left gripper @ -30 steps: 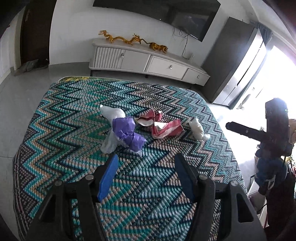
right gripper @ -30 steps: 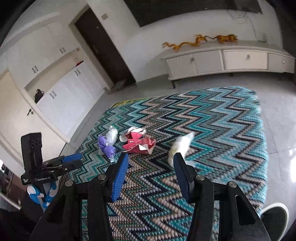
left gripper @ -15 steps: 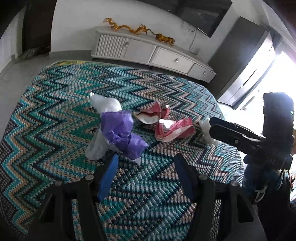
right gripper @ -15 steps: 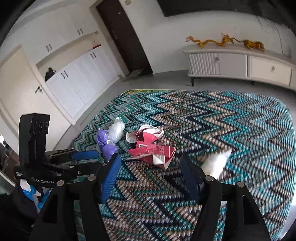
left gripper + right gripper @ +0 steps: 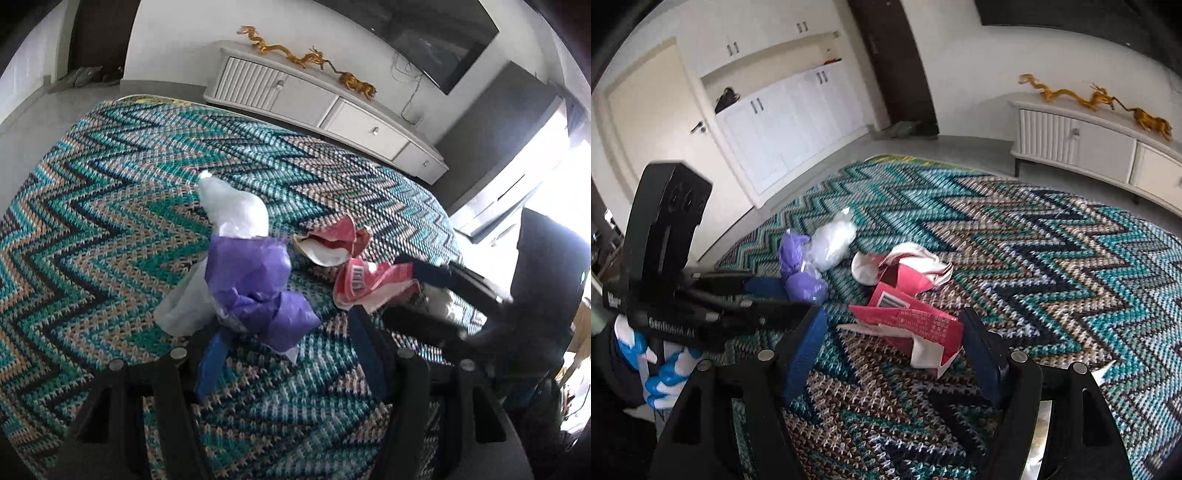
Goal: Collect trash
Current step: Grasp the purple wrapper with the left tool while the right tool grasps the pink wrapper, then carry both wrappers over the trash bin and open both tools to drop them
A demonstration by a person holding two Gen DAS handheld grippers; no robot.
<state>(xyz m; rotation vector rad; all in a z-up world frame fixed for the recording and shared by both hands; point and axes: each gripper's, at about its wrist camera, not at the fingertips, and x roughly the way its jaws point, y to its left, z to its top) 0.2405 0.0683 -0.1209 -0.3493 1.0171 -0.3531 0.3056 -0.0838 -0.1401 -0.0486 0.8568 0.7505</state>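
Trash lies on a zigzag rug [image 5: 110, 229]. A purple crumpled bag [image 5: 255, 284] is wrapped with white plastic [image 5: 232, 210]. My left gripper [image 5: 291, 354] stands open right behind it, the bag's lower end hanging between the fingertips without being pressed. A torn red wrapper [image 5: 908, 266] and a flattened red carton [image 5: 908, 325] lie in the middle. The carton sits between the fingers of my right gripper [image 5: 892, 343], whose jaws are opening and not pressing on it. A white wad [image 5: 439, 299] lies partly hidden beneath the right gripper [image 5: 443, 295].
A white sideboard [image 5: 332, 107] with golden dragon figures [image 5: 306, 59] stands beyond the rug, under a wall screen. White cupboards [image 5: 783, 122] and a dark door line the left wall. A gloved hand [image 5: 661, 369] holds the left gripper [image 5: 738, 295].
Both grippers have come down and closer to the trash. The right gripper has rolled, its jaws have widened, and it now straddles the red carton. The left now sits just behind the purple bag.
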